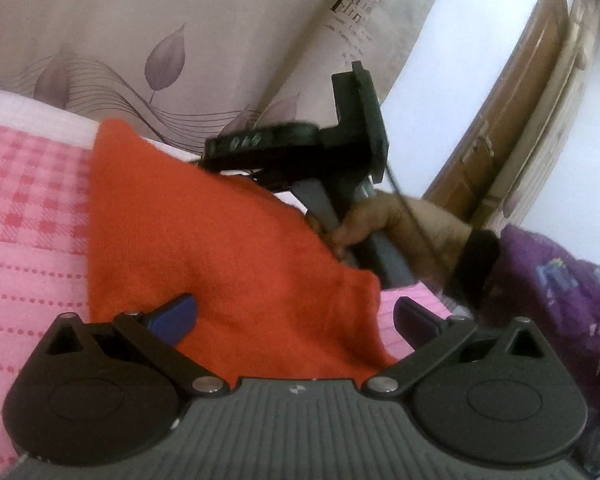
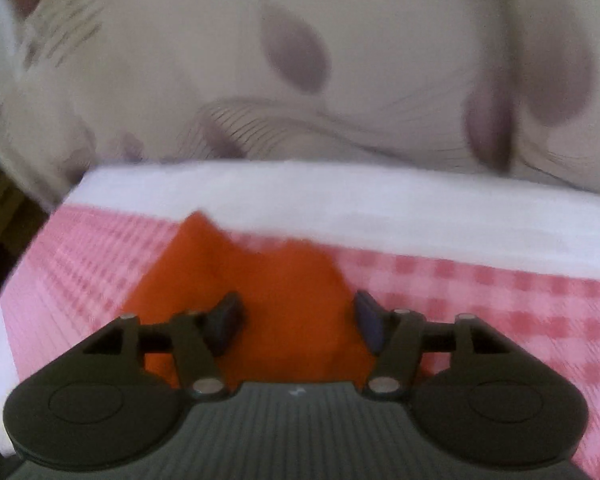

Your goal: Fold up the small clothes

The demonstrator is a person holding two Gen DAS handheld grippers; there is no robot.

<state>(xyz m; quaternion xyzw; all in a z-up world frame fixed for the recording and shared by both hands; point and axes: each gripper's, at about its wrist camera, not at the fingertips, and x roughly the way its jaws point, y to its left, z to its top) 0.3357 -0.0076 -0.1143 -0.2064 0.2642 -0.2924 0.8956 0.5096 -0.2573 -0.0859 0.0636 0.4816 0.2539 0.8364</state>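
On the pink checked cloth (image 1: 32, 216) that covers the surface lies the orange garment (image 1: 228, 248) — a small, soft piece, spread mostly flat with a pointed corner toward the leaf-patterned curtain (image 1: 140, 40) behind. The left gripper (image 1: 296, 320) hovers over its near edge with the jaws standing wide; the orange fabric shows between the blue pads (image 1: 176, 316), but they do not press on it. The right gripper (image 2: 296, 320), seen from its own camera, is about half open above the garment, and nothing is pinched between its pads either. In the left wrist view a hand (image 1: 396, 224) holds that right gripper by its handle at the far edge of the orange cloth, a purple sleeve (image 1: 556, 280) behind it.

The garment looks light and limp, probably a fuzzy knit or fleece — it should drape and sag rather than hold a shape, and it is unlikely to slip once pinched. It seems best taken at an edge or corner, each gripper on its own corner of the same side, so the fold carries over evenly. A pinch in the middle would likely bunch it, and the checked cloth beneath might come up too.
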